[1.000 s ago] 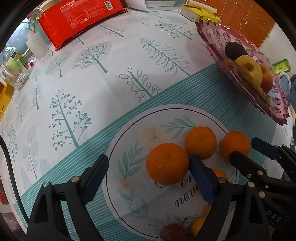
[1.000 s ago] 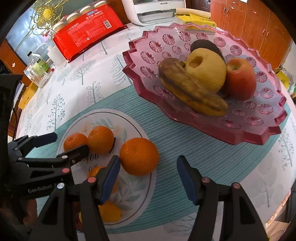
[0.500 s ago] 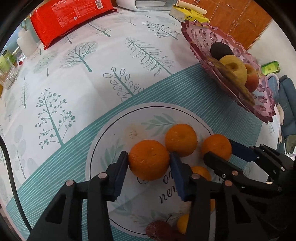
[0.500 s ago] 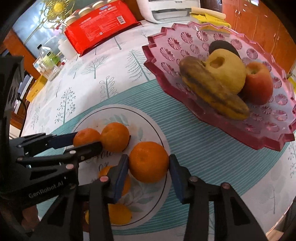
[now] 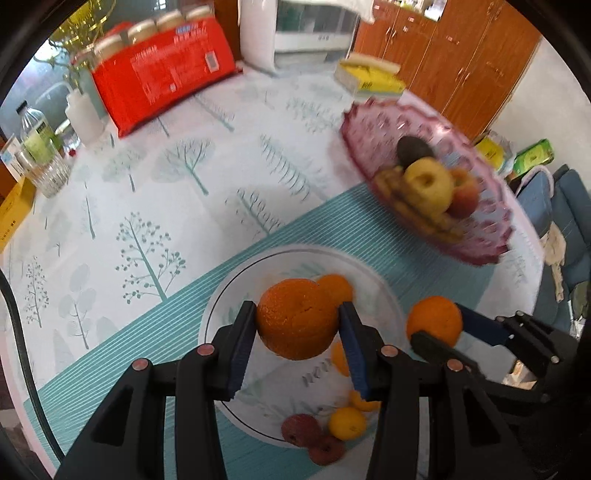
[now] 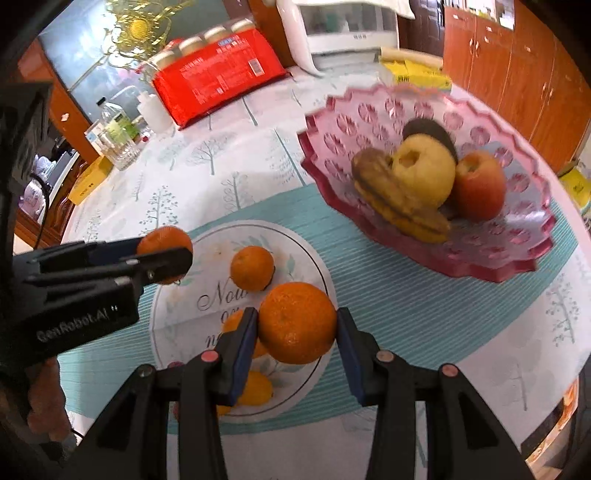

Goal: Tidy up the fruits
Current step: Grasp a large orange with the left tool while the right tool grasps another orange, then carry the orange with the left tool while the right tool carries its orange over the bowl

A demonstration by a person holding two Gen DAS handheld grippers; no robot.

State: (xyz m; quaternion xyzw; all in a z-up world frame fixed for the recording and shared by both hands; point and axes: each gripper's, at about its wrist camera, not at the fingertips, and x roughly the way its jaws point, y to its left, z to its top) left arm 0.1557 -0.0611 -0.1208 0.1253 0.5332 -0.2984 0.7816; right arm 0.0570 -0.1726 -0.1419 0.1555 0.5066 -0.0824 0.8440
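Note:
My left gripper (image 5: pixel 297 314) is shut on a big orange (image 5: pixel 295 332) and holds it above the round printed patch (image 5: pixel 373 295) of the tablecloth. My right gripper (image 6: pixel 297 317) is shut on a second orange (image 6: pixel 295 332), also off the cloth. Each wrist view shows the other gripper from the side: the right gripper (image 5: pixel 439 326) with its orange (image 5: pixel 434 319), the left gripper (image 6: pixel 166 246) with its orange (image 6: pixel 162 236). One orange (image 6: pixel 253 267) lies on the patch. The pink glass dish (image 6: pixel 480 266) stands beyond at the right, holding a yellow apple (image 6: pixel 424 170), a red apple and a browned banana.
Small yellow citrus (image 5: pixel 347 422) and two dark red fruits (image 5: pixel 301 430) lie at the patch's near edge. A red pack of jars (image 5: pixel 162 77), a white appliance (image 5: pixel 291 33), a yellow box (image 5: pixel 369 77) and glasses with bottles (image 5: pixel 40 162) stand along the table's far side.
Both grippers closed on their oranges, then lifted them off the cloth. Both cameras now sit higher and tilted up, showing more of the table's far side.

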